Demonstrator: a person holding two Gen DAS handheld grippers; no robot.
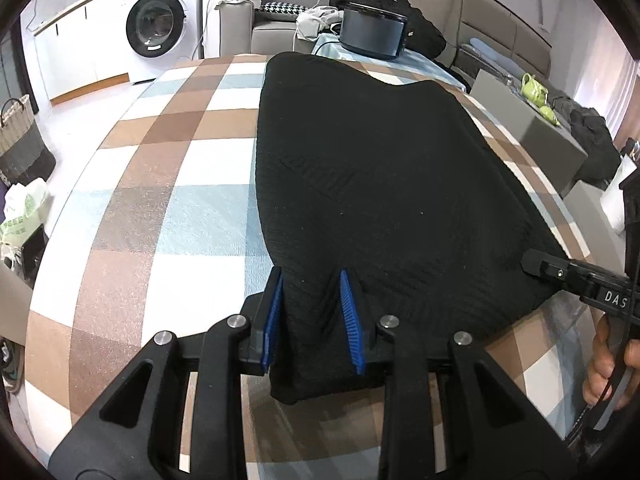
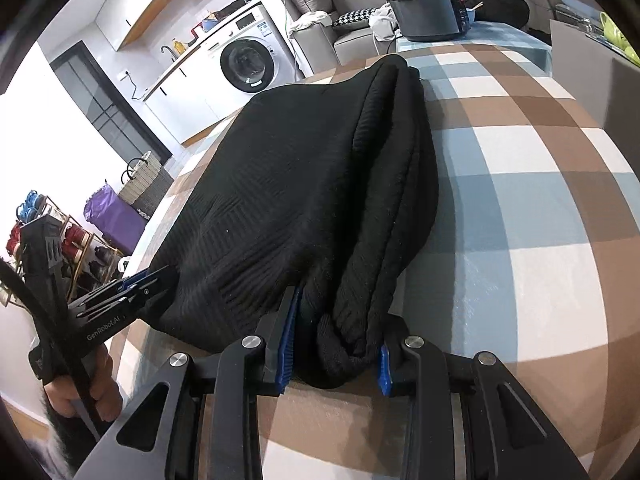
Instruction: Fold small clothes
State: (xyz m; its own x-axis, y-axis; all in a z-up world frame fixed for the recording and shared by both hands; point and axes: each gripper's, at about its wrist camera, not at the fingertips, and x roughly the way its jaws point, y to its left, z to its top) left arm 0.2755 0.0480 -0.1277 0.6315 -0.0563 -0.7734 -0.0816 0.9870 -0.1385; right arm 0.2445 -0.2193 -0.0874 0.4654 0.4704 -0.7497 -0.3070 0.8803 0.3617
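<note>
On the checked tablecloth: a black knitted garment (image 1: 372,184) lies spread along the table (image 1: 160,208), its near hem hanging just past the table edge toward the grippers
Garment shape: a long dark slab with fairly straight sides; in the right wrist view its right side shows several stacked layers of knit (image 2: 396,184), which I judge to be a sleeve or side panel already turned in
Left gripper (image 1: 314,316): blue pads pinching the near left corner of the hem, cloth bunched between them
Right gripper (image 2: 334,344): blue pads pinching the near right corner, where the thick layered edge is gathered into a roll
Hands: a person's fingers (image 1: 608,364) wrap the right handle at the edge of the left view; the other hand (image 2: 80,392) shows low in the right view
Done so far: lengthwise narrowing seems finished, at least on the right; the left side looks flat and single, though I cannot tell what is tucked under it
Left to do: the crosswise fold, carrying the near hem up and over to the far end, then likely one more halving and a smoothing
Stage: about midway, both corners gripped and ready for the lift
Surroundings: washing machine (image 1: 158,24) and a dark cooker (image 1: 374,32) stand beyond the far end, well apart from the work
</note>
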